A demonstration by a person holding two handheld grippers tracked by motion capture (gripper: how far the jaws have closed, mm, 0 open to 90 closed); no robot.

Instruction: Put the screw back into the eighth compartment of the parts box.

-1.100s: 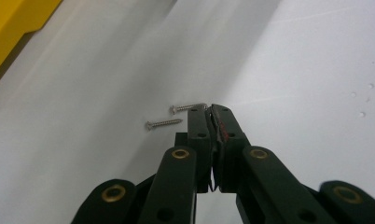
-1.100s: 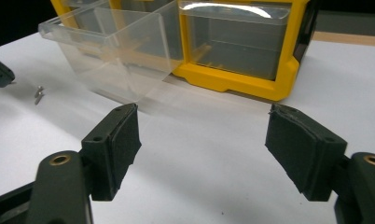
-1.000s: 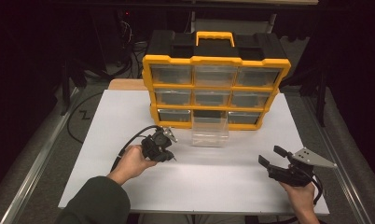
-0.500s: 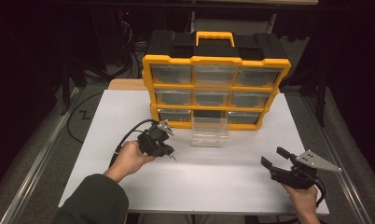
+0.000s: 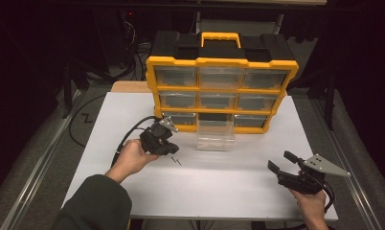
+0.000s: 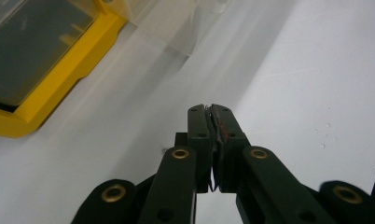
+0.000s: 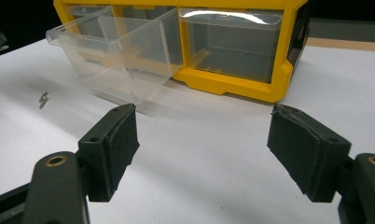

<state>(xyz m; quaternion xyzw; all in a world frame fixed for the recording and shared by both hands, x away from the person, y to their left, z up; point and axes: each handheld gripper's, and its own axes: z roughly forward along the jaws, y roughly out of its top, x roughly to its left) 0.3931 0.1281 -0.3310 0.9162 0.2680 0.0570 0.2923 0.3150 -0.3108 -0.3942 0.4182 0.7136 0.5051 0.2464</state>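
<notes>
Small bits (image 5: 176, 161), centre-left: too tiny to identify.
Clear drawer (image 6: 209, 9), top edge: cut off.
Left gripper (image 6: 210, 108): contents indiscernible.

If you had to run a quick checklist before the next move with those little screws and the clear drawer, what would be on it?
1. Left gripper shut: ok, jaws pressed together.
2. Something held between its pads: cannot tell; at most a thin sliver shows.
3. Clear drawer pulled out of the yellow organizer and open on top: ok.
4. Loose screws lie on the white table, outside the drawer: not ok.
5. Right gripper open and apart from everything: ok.
</notes>
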